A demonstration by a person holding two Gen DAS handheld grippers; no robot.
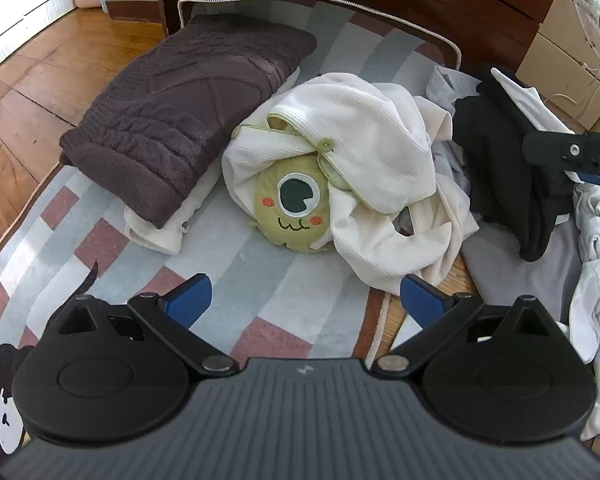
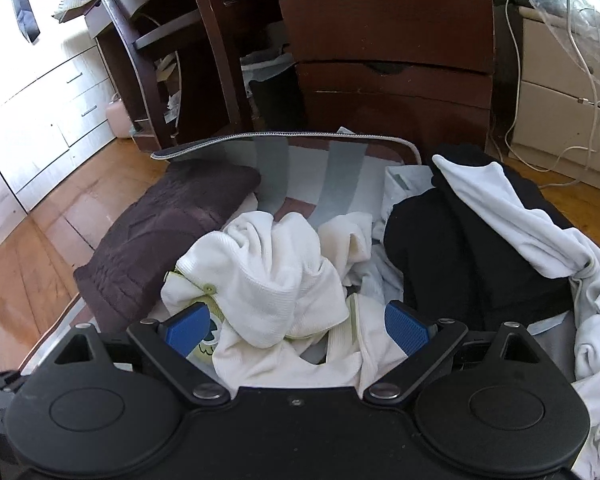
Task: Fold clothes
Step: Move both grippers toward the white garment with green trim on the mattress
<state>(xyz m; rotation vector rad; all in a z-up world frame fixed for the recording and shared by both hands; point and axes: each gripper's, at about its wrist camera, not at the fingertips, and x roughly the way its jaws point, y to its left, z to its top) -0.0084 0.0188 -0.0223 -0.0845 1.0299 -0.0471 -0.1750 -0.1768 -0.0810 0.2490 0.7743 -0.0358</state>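
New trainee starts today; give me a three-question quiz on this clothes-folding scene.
1. True or false: the brown sweater is already folded.
2. Which garment carries the green cartoon face? A) black garment B) white garment C) brown sweater
3. Fill in: the left gripper is ____ and holds nothing.

Key:
1. True; it lies folded on the striped mat.
2. B.
3. Open. The right gripper is open too, with the white garment between its fingers, not pinched.

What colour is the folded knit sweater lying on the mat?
Dark brown, cable-knit; the sweater shows best in the left wrist view.
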